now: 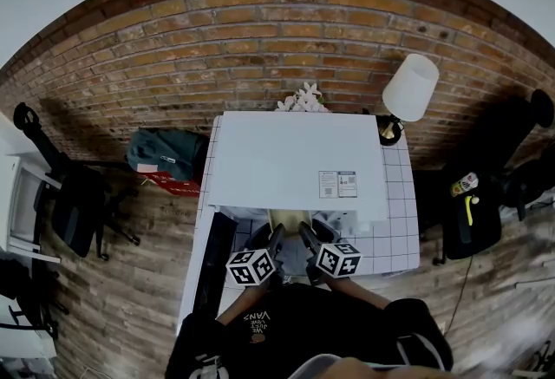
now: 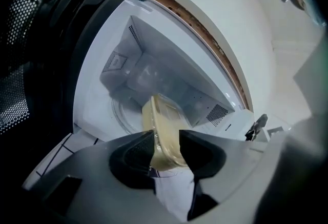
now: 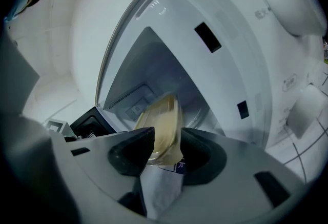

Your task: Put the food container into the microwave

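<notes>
A pale yellow, translucent food container [image 1: 287, 219] hangs in front of the white microwave [image 1: 295, 156], at the mouth of its open cavity [image 2: 148, 77]. My left gripper [image 1: 276, 235] and right gripper [image 1: 304, 232] hold it from either side. In the left gripper view the container [image 2: 163, 133] is pinched between the jaws of the gripper [image 2: 166, 142], its far end over the glass turntable [image 2: 125, 113]. In the right gripper view the same container [image 3: 163, 124] sits clamped in the gripper [image 3: 168, 142], tilted toward the cavity [image 3: 148, 72]. The black door [image 1: 212, 260] stands swung open at the left.
The microwave stands on a white tiled table [image 1: 401, 225] against a brick wall. A white lamp [image 1: 410, 88] and flowers [image 1: 302, 99] stand behind it. A dark bag [image 1: 169, 152] and a chair [image 1: 74, 204] are on the floor to the left, another chair [image 1: 473, 212] to the right.
</notes>
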Action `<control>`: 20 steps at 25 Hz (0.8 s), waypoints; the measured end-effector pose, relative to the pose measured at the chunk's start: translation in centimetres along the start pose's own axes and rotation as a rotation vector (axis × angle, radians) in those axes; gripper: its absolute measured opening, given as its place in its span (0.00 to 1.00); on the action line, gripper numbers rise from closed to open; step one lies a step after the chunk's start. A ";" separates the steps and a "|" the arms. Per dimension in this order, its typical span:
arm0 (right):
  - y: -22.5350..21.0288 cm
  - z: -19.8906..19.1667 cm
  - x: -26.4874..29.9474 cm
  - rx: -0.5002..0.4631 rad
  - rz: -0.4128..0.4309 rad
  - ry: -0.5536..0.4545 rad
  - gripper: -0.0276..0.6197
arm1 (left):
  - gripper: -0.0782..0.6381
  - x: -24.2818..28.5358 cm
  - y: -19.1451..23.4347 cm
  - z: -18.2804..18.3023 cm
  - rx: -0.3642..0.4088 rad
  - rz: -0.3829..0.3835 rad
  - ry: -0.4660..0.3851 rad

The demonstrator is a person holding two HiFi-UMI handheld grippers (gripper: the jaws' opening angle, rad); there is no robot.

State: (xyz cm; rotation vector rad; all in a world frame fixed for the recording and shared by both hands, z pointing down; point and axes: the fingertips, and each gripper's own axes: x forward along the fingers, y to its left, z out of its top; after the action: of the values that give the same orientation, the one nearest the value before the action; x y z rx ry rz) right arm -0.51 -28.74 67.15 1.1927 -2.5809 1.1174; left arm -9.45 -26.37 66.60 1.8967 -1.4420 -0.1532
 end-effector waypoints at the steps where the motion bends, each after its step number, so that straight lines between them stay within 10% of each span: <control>1: 0.0 0.0 0.2 0.000 -0.001 0.000 0.27 | 0.32 0.1 0.1 0.0 0.001 0.000 0.004; 20: -0.6 1.5 3.1 -0.005 -0.043 -0.030 0.27 | 0.32 2.6 1.6 1.8 0.028 -0.011 0.032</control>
State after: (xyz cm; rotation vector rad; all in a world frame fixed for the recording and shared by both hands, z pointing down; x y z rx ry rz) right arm -1.98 -31.91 67.51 1.2669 -2.5652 1.0921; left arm -10.67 -29.60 67.12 1.9216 -1.4190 -0.1081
